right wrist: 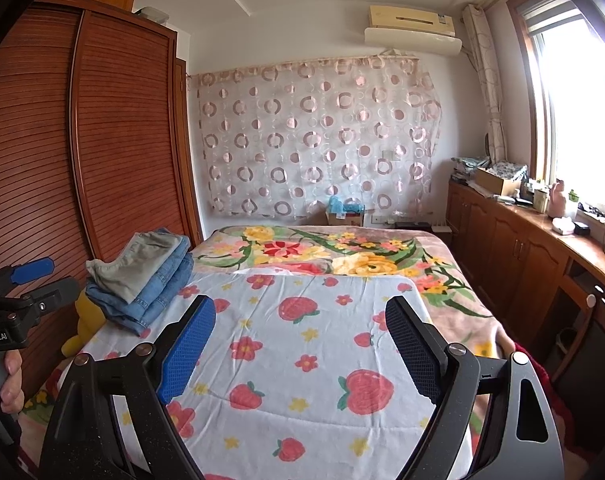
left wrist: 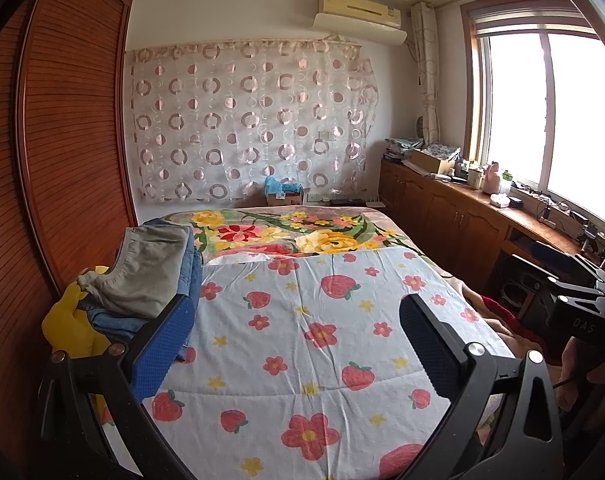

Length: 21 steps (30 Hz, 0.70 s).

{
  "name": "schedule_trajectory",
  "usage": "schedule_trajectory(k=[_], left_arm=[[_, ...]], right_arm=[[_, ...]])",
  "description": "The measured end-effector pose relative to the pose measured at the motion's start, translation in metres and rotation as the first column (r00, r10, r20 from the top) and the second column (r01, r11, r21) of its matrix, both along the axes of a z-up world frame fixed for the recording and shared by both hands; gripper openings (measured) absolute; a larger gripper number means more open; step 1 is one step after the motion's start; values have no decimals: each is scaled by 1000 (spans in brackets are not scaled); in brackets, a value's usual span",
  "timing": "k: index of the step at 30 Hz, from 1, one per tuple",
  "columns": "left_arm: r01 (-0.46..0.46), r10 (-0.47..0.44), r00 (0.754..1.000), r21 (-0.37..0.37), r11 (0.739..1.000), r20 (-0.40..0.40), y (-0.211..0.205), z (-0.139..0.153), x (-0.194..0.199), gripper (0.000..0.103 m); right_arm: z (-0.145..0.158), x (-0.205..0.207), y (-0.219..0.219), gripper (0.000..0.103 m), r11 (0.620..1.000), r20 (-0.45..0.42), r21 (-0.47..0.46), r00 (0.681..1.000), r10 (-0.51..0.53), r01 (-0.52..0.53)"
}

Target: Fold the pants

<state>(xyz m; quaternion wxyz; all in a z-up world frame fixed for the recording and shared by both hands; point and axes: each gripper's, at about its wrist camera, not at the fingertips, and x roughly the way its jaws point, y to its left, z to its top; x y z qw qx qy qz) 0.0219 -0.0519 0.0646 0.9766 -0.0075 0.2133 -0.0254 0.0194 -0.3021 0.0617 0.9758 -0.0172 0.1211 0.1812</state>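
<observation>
A stack of folded pants lies at the bed's left edge: grey-green pants (left wrist: 150, 268) (right wrist: 136, 266) on top of folded blue jeans (left wrist: 114, 320) (right wrist: 154, 296). My left gripper (left wrist: 298, 312) is open and empty, held above the strawberry-print sheet (left wrist: 322, 352), its left finger just right of the stack. It also shows at the left edge of the right wrist view (right wrist: 34, 280). My right gripper (right wrist: 300, 316) is open and empty above the same sheet (right wrist: 302, 360), right of the stack. It shows at the right edge of the left wrist view (left wrist: 574, 280).
A yellow plush toy (left wrist: 68, 320) (right wrist: 84, 320) lies under the stack by the wooden wardrobe (left wrist: 62, 140). A floral blanket (left wrist: 302, 232) covers the far bed. A wooden cabinet (right wrist: 522, 248) with clutter runs along the window wall on the right.
</observation>
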Motion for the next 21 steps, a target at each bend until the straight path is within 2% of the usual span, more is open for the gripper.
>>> schedule_trajectory(k=[21], left_arm=[[-5,5,1000,1,1000,7,7,-2,1,103]], right_arm=[[-3,-2,-1,88,1000,9,6,1000,-5,5]])
